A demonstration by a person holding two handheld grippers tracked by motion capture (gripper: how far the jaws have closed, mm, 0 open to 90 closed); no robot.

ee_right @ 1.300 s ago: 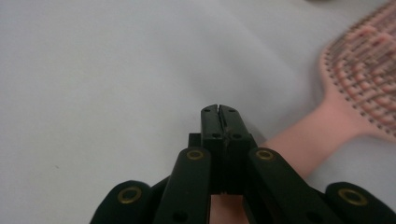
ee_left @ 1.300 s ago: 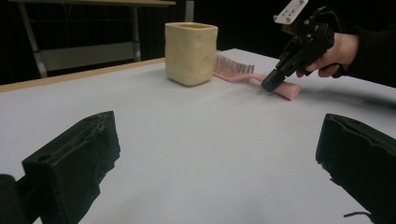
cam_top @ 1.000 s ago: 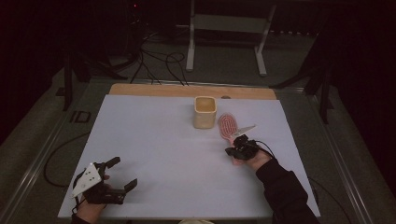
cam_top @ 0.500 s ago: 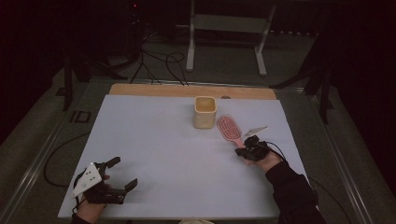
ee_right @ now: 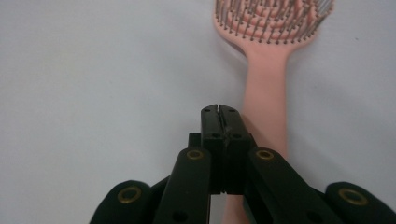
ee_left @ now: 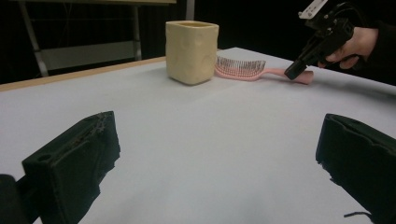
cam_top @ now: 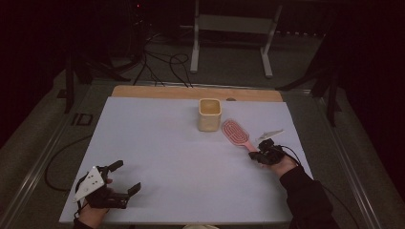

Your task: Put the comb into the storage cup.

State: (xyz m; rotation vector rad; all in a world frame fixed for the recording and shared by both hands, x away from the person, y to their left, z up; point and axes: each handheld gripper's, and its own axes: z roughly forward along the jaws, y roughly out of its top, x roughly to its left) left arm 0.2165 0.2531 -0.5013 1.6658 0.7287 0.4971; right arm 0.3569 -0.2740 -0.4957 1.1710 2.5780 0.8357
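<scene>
Your right claw (ee_right: 219,109) is pressed shut, empty, tip over the handle of the pink plastic bristle hairbrush (ee_right: 267,88), likely nudging it along the tabletop (cam_top: 167,143). Beyond the brush head: cream square cup (cam_top: 209,114), just beside it, blocking. Your left claw (cam_top: 125,177) rests wide open, empty.

I find no writing, label, brand, number or sign that I can read anywhere here.
</scene>
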